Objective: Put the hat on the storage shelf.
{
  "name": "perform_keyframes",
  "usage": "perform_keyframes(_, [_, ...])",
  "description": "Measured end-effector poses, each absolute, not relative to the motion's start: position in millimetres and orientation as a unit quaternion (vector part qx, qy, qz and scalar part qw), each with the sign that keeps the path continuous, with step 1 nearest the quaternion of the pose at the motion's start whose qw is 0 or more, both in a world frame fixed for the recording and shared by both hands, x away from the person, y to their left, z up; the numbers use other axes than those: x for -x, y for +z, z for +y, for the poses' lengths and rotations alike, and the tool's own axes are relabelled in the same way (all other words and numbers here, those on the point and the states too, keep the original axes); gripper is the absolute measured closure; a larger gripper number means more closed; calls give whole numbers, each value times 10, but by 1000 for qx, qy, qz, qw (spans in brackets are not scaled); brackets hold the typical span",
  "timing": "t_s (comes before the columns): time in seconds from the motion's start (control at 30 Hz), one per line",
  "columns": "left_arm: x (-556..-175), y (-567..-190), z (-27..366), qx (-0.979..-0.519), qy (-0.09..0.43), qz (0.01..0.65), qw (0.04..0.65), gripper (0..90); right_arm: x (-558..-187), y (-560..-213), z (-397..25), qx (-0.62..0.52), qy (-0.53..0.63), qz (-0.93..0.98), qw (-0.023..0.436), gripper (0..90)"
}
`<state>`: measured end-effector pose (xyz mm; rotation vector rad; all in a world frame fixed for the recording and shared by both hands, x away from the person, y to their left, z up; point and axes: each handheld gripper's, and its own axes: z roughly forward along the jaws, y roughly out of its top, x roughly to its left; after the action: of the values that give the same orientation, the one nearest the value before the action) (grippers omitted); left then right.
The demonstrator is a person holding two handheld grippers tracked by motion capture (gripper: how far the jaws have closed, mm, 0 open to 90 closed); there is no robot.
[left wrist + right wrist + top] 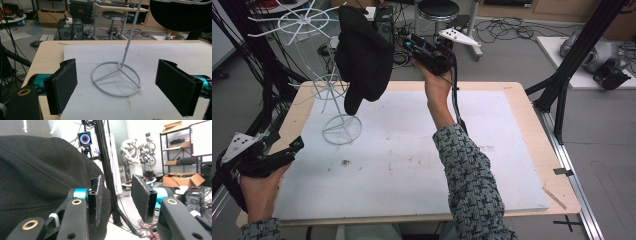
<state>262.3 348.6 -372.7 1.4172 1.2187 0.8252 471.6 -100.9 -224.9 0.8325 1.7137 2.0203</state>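
Hanging on the white wire stand [328, 85], the black cap [362, 57] droops over the far left of my table [522, 130]. I hold my right gripper [412, 42] raised just beside the cap, jaws parted with nothing between them. My left gripper [298, 144] rests low at the table's near left edge, jaws wide apart, facing the stand's ring base.

Black two-jaw tools [409, 41] with teal fittings, brass-ringed screws; grey tweed sleeves [472, 180].
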Motion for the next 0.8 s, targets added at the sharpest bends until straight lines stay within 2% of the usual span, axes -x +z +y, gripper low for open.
perform_keyframes(0.47, [-2627,-3714,3492,-591,349,511,518,178,-4481,-2201,-1656,-302,697,603,242,562])
perform_keyframes(0.57, [-2638,-3717,3489,-591,349,511,518,178,-4422,-2217,-1828,-313,689,603,251,523])
perform_keyframes(0.8, [-2674,-3714,3445,-596,347,508,516,178,-4210,-2286,-2219,-325,676,596,285,492])
